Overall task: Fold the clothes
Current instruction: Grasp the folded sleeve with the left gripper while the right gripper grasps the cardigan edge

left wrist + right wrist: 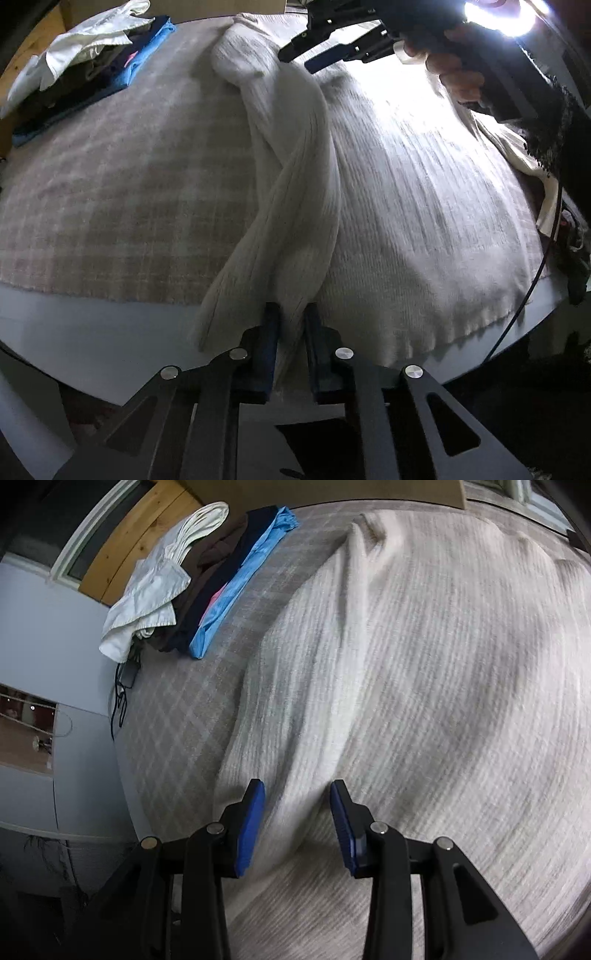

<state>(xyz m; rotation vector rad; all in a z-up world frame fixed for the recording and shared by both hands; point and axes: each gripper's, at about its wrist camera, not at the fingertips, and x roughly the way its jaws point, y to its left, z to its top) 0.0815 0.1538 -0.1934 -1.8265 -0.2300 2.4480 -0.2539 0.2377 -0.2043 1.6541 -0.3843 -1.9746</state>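
A cream ribbed knit sweater [406,206] lies spread over a checked beige cloth [122,192] on the table. Its long sleeve [291,177] runs from the far side down to me. My left gripper [291,314] is shut on the sleeve's near end, its blue pads pinching the fabric. My right gripper [295,61], held by a hand [454,70], hovers at the far end of the sleeve. In the right wrist view the right gripper [297,794] stands open just above the sweater [424,664], nothing between its pads.
A pile of clothes sits at the far left: a white shirt [155,583], dark garments [218,565] and a blue one [243,576]. A bright lamp [502,14] glares at the top right. A black cable [532,273] hangs at the right. The table's grey edge [92,332] runs near me.
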